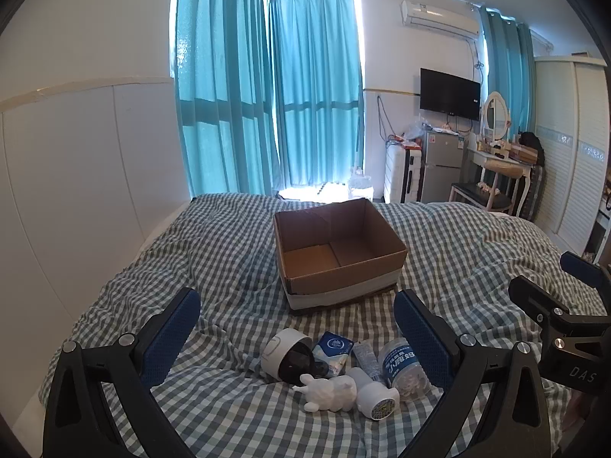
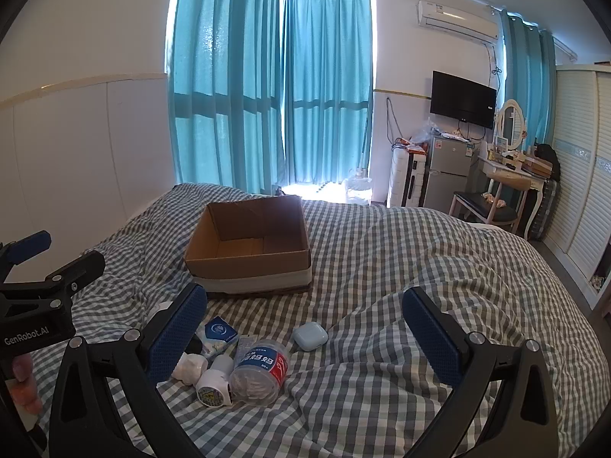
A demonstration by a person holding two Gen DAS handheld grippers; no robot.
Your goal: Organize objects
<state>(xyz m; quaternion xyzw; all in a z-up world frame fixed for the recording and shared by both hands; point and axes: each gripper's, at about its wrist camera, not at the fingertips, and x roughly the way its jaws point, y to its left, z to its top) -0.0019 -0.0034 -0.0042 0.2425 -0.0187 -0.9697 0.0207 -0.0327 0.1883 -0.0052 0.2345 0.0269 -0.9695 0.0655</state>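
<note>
I hold my left hand-held gripper (image 1: 298, 332) and right hand-held gripper (image 2: 305, 328) spread and empty above the small items (image 1: 343, 366) clustered at lower centre, judged staged on the bed (image 1: 477, 252) for loading the empty cardboard box (image 1: 338, 252) just beyond.

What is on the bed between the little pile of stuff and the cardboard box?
Nothing: in both views only bare checked bedding lies between the pile and the cardboard box.
</note>
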